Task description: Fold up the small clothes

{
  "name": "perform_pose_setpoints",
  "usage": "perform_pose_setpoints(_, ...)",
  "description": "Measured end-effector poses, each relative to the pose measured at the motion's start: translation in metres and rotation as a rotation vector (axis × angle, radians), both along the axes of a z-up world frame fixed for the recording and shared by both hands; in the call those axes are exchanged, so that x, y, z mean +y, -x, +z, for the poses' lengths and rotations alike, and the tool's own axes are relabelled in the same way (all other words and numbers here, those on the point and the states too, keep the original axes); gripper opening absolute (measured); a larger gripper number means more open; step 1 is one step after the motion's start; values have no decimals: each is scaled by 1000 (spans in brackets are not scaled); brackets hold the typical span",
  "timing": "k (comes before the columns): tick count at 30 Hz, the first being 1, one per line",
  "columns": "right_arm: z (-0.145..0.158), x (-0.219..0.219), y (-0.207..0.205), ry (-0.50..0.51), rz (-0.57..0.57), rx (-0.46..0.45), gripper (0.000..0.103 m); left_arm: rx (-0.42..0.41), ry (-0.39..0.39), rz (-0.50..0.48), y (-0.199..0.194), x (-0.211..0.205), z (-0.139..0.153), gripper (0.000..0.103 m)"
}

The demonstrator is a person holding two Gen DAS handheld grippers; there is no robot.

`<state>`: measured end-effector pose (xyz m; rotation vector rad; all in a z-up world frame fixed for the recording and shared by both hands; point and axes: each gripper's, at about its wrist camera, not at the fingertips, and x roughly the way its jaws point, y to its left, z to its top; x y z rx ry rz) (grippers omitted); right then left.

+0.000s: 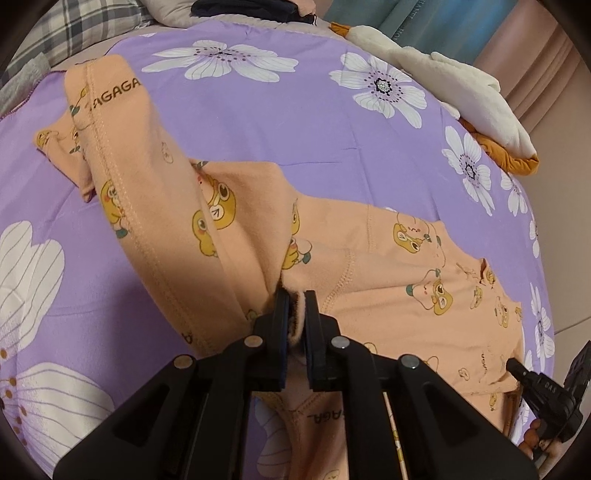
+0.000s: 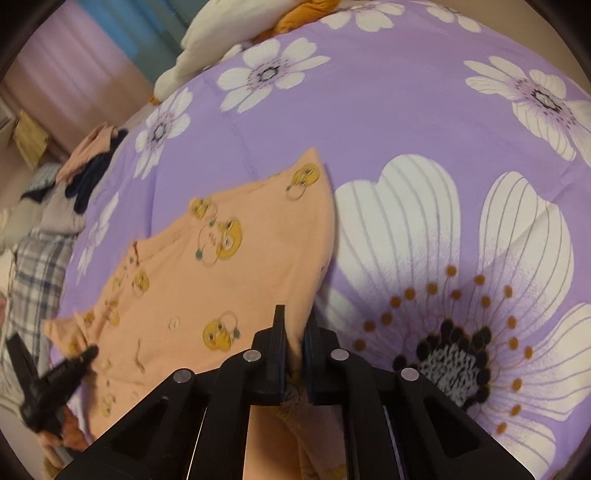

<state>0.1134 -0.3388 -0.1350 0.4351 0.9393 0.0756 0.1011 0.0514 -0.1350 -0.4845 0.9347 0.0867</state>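
left gripper (image 1: 295, 299): jaws nearly together, pinching a bunched fold of the orange garment (image 1: 388, 266) right where a seam comes in. Cloth is wadded up between the pads, so the hold looks solid.

right gripper (image 2: 294, 321): also squeezed in on an edge of the same garment (image 2: 221, 280). You can see its tip poking in at the lower right of the left view (image 1: 517, 367), at the far side of the cloth.

where the garment is: lying on the purple flowered bedspread (image 1: 295, 110). Most of it is flat, but one long strip with a stitched hem and printed letters rises from the left gripper's pinch and drapes back over toward the far left.

how it'll handle: thin, soft knit with cartoon frogs on it, clearly light and totally floppy. It sags wherever nobody's holding it and won't keep a crease without being pressed. Not slippery by the look of it, nothing to break.

where to grab: I'd say the hems and seams, since they're thicker and bunch less. Corners beat mid-panel pinches if you want a straight fold line.

other stuff: a cream and mustard soft toy (image 1: 461, 92) at the far edge, plaid pillow (image 1: 85, 26) and a pile of clothes (image 2: 92, 166) well off to the side.
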Motion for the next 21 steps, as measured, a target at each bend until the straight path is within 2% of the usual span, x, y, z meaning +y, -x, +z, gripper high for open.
perform_pose_setpoints(3,11,3,1,73,-41,-28,4,5,22,1,1,2,1,9)
perform_pose_setpoints(7,21,8,1,107,-45,-44,4,2,35,0,3,3,0,9)
perform_pose_setpoints(13,-2,4,-4,98,-65,-2,4,-1,15,-3,4,0,1,10)
perform_pose_setpoints(18,3,7,-1,125,-72,-2,4,-4,6,-9,8,-1,5,11)
perform_pose_setpoints(21,8,5,4,116,-80,-16,8,-19,-1,-14,19,-3,17,22)
